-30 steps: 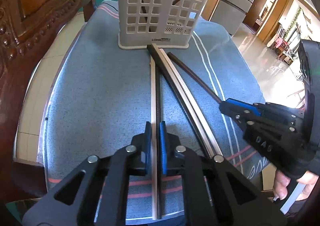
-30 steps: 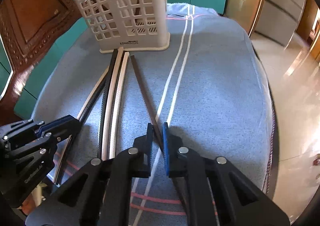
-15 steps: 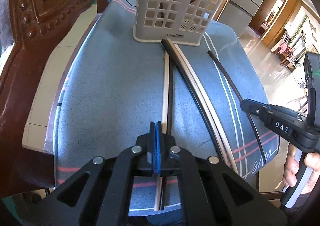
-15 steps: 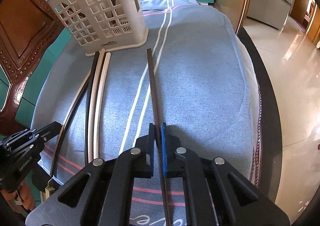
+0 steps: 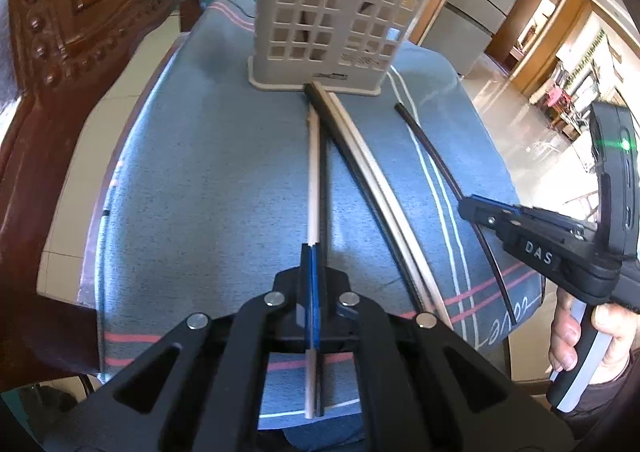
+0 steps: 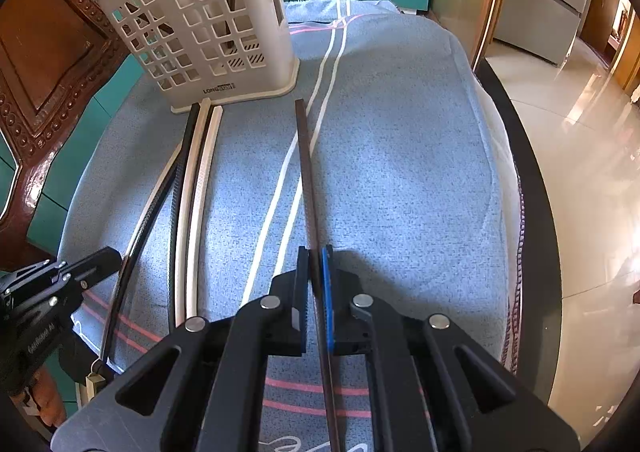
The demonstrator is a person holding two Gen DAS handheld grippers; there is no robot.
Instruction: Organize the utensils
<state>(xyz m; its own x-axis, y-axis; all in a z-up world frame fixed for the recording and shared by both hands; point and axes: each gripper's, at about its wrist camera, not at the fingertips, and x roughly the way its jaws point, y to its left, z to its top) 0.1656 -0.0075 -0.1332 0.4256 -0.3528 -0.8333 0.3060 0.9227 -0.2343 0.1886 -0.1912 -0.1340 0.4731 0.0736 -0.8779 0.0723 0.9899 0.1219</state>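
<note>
on the tabletop point(image 6: 516, 172), under a blue cloth point(image 6: 400, 156) with white and pink stripes, a beige perforated utensil holder point(image 6: 208, 28) stands upright at the far end. several chopsticks lie lengthwise on the cloth, their far tips toward the holder.

left tool point(image 5: 314, 256): jaws closed onto a light-coloured chopstick point(image 5: 314, 172), the pads pressing on it; the stick runs forward from the jaws toward the holder's base. a black chopstick point(image 5: 324, 188) lies just beside it, on the right; whether the pads also catch it cannot be told. the jaws have just been closing with the light stick between them.

right tool point(image 6: 316, 256): jaws nearly together, clamped on a dark brown chopstick point(image 6: 306, 156). its far tip stops short of the holder, to the right of the base, beside the white stripes.

a black and two pale chopsticks point(image 6: 200, 188) lie together between the two tools, their tips touching the holder's base. a person's hand point(image 5: 576, 328) grips the right tool's handle in the left view.
</note>
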